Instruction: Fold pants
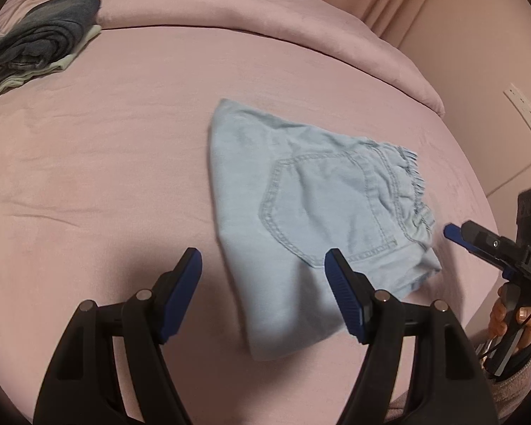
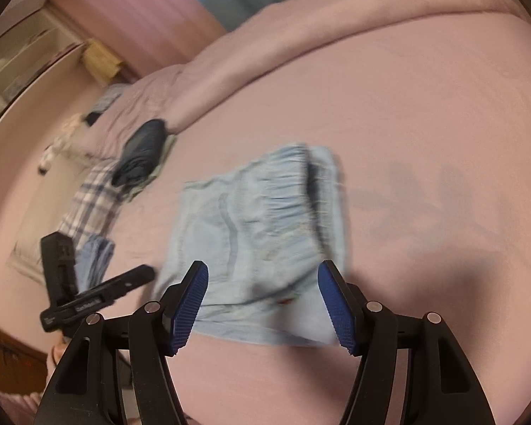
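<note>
Light blue denim pants (image 1: 311, 209) lie folded into a compact bundle on the pink bed sheet (image 1: 99, 163), back pocket up and frayed edge to the right. They also show in the right wrist view (image 2: 262, 226), blurred, with the gathered waistband on the far side. My left gripper (image 1: 262, 262) is open and empty just above the near edge of the bundle. My right gripper (image 2: 262, 279) is open and empty over the near edge of the pants. The right gripper shows in the left wrist view (image 1: 453, 233) at the pants' right side; the left gripper shows in the right wrist view (image 2: 138, 276).
A dark folded garment on a pale one (image 1: 46, 39) lies at the far left of the bed, also in the right wrist view (image 2: 141, 152). Plaid and blue clothes (image 2: 88, 209) lie beside it. A rolled pink duvet (image 1: 251, 10) borders the far side. The wall (image 1: 478, 71) stands on the right.
</note>
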The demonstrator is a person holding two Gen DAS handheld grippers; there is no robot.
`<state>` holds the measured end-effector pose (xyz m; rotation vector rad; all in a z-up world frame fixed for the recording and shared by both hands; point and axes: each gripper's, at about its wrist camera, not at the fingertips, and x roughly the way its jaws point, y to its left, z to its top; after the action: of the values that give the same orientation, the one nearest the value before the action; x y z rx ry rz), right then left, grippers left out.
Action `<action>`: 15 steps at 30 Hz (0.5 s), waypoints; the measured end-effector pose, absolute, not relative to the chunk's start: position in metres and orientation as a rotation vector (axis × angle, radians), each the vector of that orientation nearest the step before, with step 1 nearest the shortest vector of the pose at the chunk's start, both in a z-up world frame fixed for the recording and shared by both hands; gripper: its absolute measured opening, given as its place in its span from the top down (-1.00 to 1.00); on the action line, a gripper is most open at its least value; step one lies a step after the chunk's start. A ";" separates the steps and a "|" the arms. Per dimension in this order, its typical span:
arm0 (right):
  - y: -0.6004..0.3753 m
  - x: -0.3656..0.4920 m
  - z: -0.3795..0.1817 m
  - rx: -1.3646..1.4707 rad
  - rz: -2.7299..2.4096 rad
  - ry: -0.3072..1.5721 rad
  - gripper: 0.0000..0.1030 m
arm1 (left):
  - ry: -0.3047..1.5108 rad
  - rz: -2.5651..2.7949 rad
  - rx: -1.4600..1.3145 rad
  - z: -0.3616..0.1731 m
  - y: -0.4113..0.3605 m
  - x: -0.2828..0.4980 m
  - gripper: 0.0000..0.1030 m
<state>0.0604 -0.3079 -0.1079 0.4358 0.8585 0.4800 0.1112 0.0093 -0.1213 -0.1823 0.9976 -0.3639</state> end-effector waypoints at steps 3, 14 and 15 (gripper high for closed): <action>-0.290 0.060 -0.105 0.439 0.575 0.815 -0.27 | 1.000 -0.388 -0.160 -0.124 0.001 0.111 -0.40; -0.265 0.075 -0.134 0.410 0.580 0.957 -0.19 | 1.012 -0.400 -0.109 -0.132 -0.011 0.113 -0.37; -0.269 0.074 -0.132 0.425 0.584 0.956 -0.19 | 1.012 -0.398 -0.112 -0.132 -0.009 0.112 -0.37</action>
<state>0.0740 -0.2688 -0.1321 0.4245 0.9561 0.5845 0.1120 -0.0093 -0.1321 -0.1118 1.0119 -0.3984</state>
